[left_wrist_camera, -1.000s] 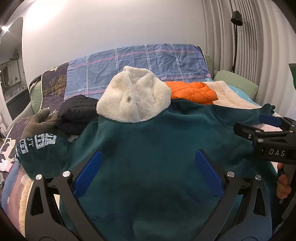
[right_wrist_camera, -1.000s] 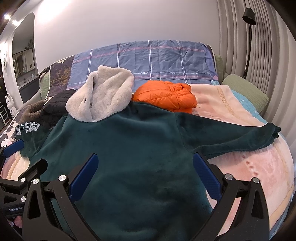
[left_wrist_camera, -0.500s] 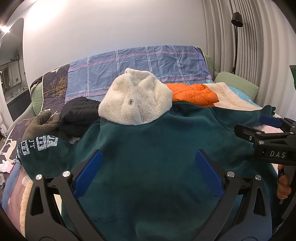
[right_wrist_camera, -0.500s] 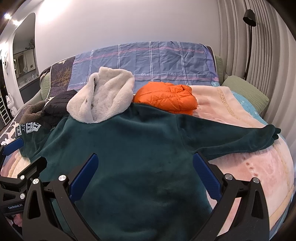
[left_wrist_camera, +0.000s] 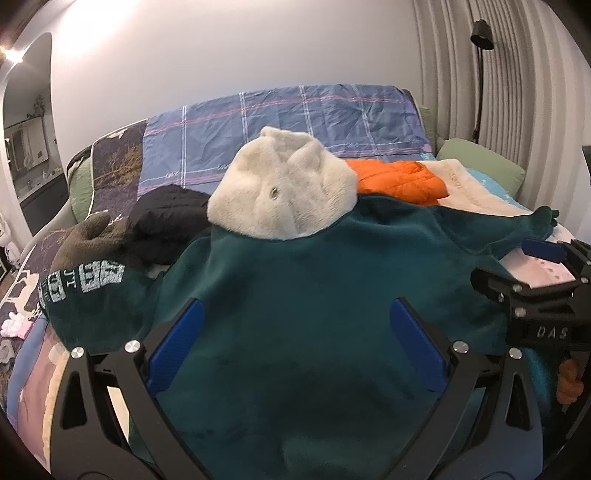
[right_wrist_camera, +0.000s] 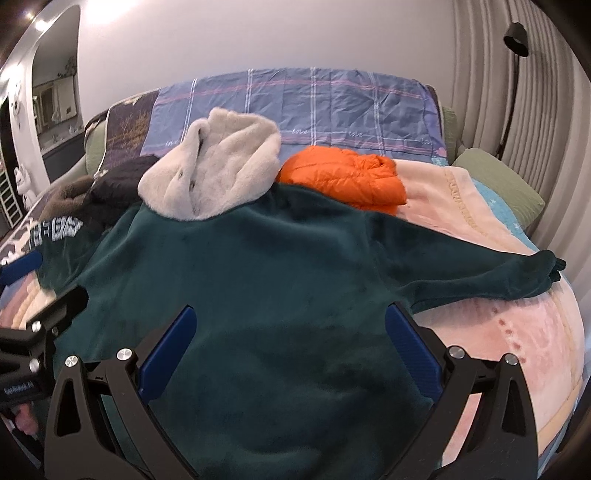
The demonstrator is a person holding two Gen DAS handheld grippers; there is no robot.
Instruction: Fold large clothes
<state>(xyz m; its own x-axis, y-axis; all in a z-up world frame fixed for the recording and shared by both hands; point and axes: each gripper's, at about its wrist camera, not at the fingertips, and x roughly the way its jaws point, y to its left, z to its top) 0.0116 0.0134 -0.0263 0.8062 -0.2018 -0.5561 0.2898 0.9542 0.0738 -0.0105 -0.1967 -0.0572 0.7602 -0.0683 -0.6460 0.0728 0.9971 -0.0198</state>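
One dark green hooded sweater (left_wrist_camera: 295,295) lies spread back-up across the bed, filling the middle and lower part of both wrist views. Its single cream fleece hood (left_wrist_camera: 280,192) is flipped up at the top centre of the garment. It has two sleeves: the right sleeve (right_wrist_camera: 480,273) stretches out flat toward the right edge of the frame, while the left sleeve (left_wrist_camera: 88,291), printed with white letters, is bent at the left edge.

Two tongs hover low over the sweater's hem. The left gripper (left_wrist_camera: 295,343) has its two blue pads spread wide apart with only green cloth showing between them, gripping nothing. The right gripper (right_wrist_camera: 290,341) is likewise wide apart and holds nothing. Each appears at the other's frame edge.

Behind the hood sit other clothes: one orange puffer jacket (right_wrist_camera: 347,181) just right of it, touching the sweater's shoulder, one black garment (left_wrist_camera: 166,214) to its left, and one brown fleece item (left_wrist_camera: 85,240) further left. A pink blanket (right_wrist_camera: 517,332) covers the bed under the right sleeve. One blue plaid sheet (left_wrist_camera: 295,118) drapes the headboard at upper centre, one green pillow (right_wrist_camera: 498,177) lies at right, and one black floor lamp (right_wrist_camera: 515,35) stands in the upper right corner.
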